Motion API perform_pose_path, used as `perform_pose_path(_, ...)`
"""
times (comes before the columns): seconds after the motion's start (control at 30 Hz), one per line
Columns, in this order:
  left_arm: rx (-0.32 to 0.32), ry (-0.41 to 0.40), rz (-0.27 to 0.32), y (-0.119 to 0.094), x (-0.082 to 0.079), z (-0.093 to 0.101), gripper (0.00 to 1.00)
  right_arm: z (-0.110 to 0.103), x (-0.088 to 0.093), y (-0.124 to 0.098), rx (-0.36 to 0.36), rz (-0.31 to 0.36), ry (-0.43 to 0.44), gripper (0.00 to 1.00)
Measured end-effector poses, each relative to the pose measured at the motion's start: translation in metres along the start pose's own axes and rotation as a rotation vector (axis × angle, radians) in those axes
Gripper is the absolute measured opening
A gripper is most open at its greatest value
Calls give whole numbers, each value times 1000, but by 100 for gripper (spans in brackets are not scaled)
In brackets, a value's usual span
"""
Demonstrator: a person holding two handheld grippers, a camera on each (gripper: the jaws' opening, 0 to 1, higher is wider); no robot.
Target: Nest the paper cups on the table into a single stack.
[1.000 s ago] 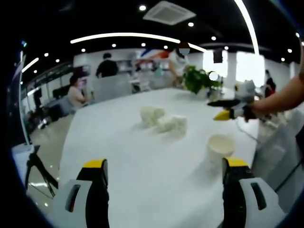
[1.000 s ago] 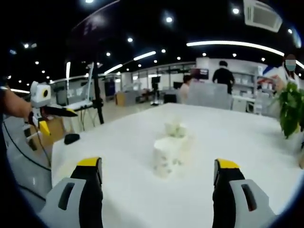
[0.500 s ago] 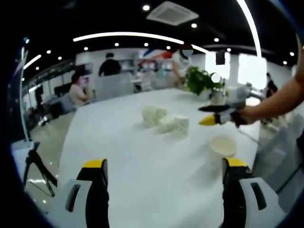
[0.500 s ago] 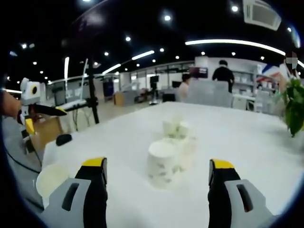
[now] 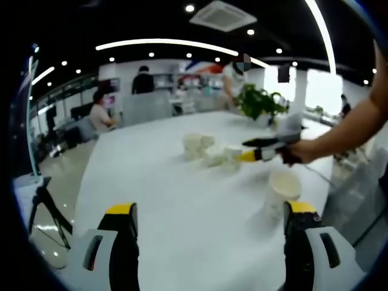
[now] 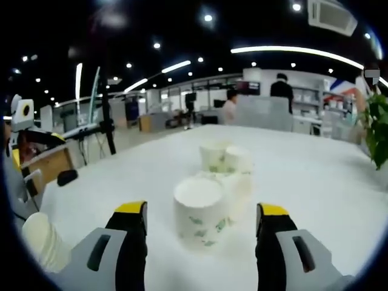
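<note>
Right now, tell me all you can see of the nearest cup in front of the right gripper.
The nearest cup is a white paper cup with a faint green leaf print on its wall. It stands upright on the white table, mouth open and up, looking empty. It sits ahead of the right gripper, roughly between the open jaws, not gripped. Another white cup stands close behind it; whether they touch I cannot tell.

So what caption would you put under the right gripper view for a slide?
Open hand-held gripper closing in on an upright paper cup on a white table, more cups grouped behind it.
</note>
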State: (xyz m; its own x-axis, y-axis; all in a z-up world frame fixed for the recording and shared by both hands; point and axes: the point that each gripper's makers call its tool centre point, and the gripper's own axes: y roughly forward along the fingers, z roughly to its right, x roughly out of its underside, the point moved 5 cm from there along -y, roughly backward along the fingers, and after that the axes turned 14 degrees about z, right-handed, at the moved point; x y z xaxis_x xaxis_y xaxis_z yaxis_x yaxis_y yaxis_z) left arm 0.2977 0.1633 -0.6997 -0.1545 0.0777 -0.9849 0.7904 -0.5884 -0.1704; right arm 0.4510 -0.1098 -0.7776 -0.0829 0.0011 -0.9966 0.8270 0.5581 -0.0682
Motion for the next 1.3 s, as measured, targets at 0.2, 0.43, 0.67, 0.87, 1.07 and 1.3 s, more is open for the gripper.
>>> perform_pose_path(0.2,-4,4,-2,1,-1,-3,99,2,11,7,3,-21,9,59)
perform_pose_path(0.43,-17,6,-10,-1,-1,-9,99,-1,23,14,-15,-53,17,49)
perform_pose_path(0.67,-24,4,-22,-3,1,-10,99,-3,30,20,-18,-72,17,46)
perform_pose_path(0.87,-29,0,-22,-1,2,-13,99,-5,31,22,-19,-76,20,40)
perform_pose_path(1.07,-26,0,-23,1,2,-12,99,-5,31,19,-20,-75,14,40)
perform_pose_path(1.3,-22,-2,-18,2,1,-12,99,-7,29,15,-18,-78,22,40)
